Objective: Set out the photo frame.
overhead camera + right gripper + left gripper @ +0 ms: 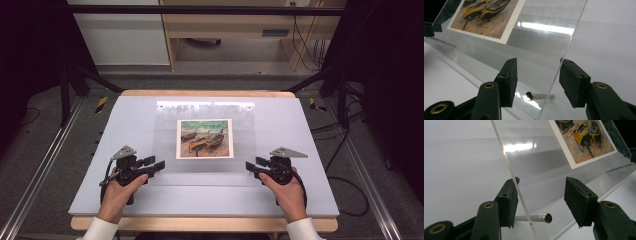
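Fingers on both tools are standing spread, each pair straddling a side edge of the clear acrylic sheet (205, 145) without pressing on it. I am holding the left gripper (156, 167) at the sheet's left edge near its front corner; in the left gripper view that edge (515, 187) is running just beside the inner face of one finger (507, 202) while the other finger (579, 203) is standing well apart over the sheet. I am keeping the right gripper (252, 167) at the sheet's right edge, where the right gripper view is showing the edge (559, 72) passing between the fingers, closer to the outer one (572, 81). The sheet is lying over the pale mat on the worktop (310, 145), with the boat picture (205, 138) in its middle, whether on or under it I cannot tell. A small metal peg (541, 218) is sitting at the sheet's near left corner and another (534, 96) at its near right corner, probably fasteners or standoffs. I am judging that placing both hands symmetrically at opposite edges is meant to let me pinch and lift the sheet level, so the picture is not sliding
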Available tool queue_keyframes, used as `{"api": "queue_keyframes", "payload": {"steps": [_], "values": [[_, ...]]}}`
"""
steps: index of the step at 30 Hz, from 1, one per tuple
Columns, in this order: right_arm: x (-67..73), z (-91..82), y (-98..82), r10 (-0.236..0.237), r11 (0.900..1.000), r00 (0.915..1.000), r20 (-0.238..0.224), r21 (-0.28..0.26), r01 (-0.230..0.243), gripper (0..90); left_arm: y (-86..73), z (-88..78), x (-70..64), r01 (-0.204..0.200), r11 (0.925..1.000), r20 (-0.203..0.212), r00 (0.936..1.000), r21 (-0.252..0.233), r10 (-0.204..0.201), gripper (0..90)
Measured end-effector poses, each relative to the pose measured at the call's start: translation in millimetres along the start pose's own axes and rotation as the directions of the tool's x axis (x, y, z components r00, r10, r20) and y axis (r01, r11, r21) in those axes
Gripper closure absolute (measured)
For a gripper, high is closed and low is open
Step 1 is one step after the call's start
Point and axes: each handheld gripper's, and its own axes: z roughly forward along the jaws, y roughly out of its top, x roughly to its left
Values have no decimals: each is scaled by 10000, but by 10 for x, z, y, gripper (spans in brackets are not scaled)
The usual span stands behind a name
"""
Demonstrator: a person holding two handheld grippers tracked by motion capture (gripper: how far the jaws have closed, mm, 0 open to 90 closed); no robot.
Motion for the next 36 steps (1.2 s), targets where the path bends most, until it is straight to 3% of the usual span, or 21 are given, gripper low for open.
{"api": "queue_keyframes", "payload": {"steps": [36], "values": [[48, -143, -106, -469, 9988, 9989, 86, 143, 468, 616, -70, -128, -38, -298, 9992, -32, 9995, 260, 299, 549]]}}
